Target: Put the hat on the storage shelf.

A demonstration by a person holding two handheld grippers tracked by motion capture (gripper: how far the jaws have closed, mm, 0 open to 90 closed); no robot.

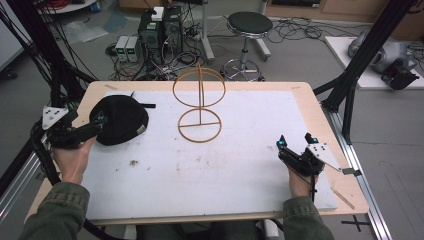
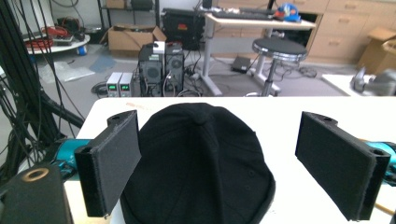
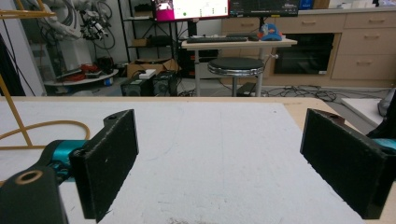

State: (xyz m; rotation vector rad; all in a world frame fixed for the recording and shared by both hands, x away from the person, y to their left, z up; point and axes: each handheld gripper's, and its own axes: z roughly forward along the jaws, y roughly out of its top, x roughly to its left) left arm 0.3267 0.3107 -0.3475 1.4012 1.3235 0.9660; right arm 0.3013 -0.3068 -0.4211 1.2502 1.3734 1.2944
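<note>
A black cap [image 1: 121, 120] lies on the white mat [image 1: 250, 155] at the far left. My left gripper [image 1: 100, 124] is at the cap's left edge. In the left gripper view this gripper [image 2: 219, 122] stands open, its jaws either side of the cap [image 2: 201, 163] without touching it. A wooden stand [image 1: 200, 102], made of an upright ring over a flat ring, stands at the mat's middle back. My right gripper [image 1: 295, 141] hovers open over the mat's right side. In the right gripper view it [image 3: 219, 119] has nothing between its jaws, and the stand's base [image 3: 28, 128] shows at the left.
The mat covers a wooden table [image 1: 320, 120]. Black frame posts [image 1: 370, 45] rise at the table's right and left sides. On the floor behind are computer boxes [image 1: 160, 32], cables and a round stool [image 1: 248, 25]. Small crumbs [image 1: 134, 162] dot the mat.
</note>
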